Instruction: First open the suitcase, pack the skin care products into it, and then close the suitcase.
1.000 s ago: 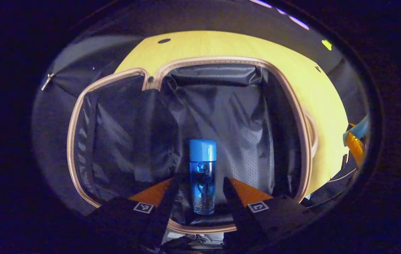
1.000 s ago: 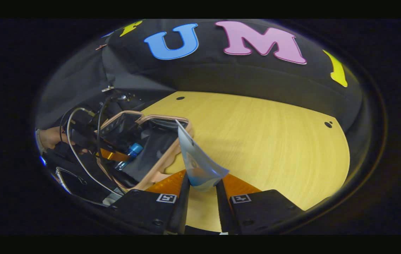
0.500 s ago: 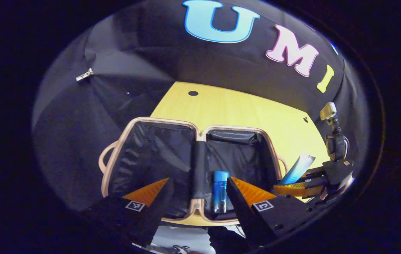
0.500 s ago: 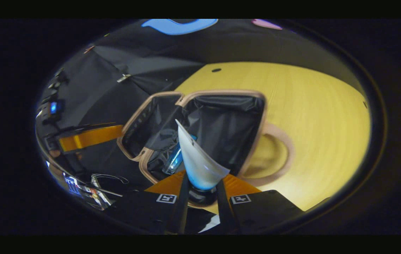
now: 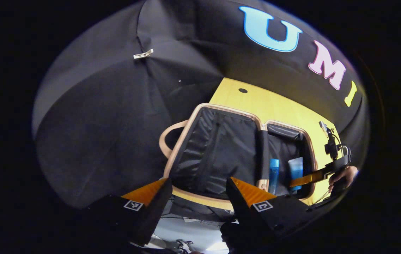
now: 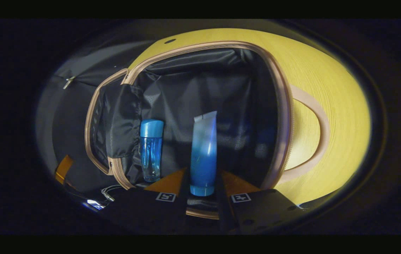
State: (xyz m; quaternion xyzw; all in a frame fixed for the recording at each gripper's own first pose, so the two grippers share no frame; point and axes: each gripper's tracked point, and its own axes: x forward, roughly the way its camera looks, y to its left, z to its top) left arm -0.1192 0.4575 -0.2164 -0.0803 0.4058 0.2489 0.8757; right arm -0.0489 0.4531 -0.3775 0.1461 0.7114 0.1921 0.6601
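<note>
Suitcase (image 6: 285, 116): lies open on the yellow table (image 6: 330, 81); both dark-lined halves face up, and in the right gripper view its tan zip rim runs across the upper centre of the frame.
Blue bottle (image 6: 151, 150): lies on the lining of the suitcase half under the right gripper, left of centre in the right gripper view, cap toward the top of the frame; in the left gripper view it sits at lower right, just beside the hinge strip.
Tube (image 6: 204, 151): at lower centre of the right gripper view, cap end down between the fingers, flat crimped end toward the top of the frame, inside the same half and near the bottle but apart from it.
Right gripper (image 6: 204, 183): its fingers stand close against the tube's cap end on either side; by appearance it is pinching the tube. In the left gripper view it reaches in from the right edge, with a hand (image 5: 341, 174) behind it.
Left gripper (image 5: 196, 192): fingers spread with nothing between them, held over the near rim of the suitcase at lower centre of its view.
Step in hand: packing; the tube is being set into the suitcase.
Whether the tube rests on the lining: cannot be told.
Next move: likely calls for parting the right fingers, lifting clear of the rim, then folding one half over the other to close.
</note>
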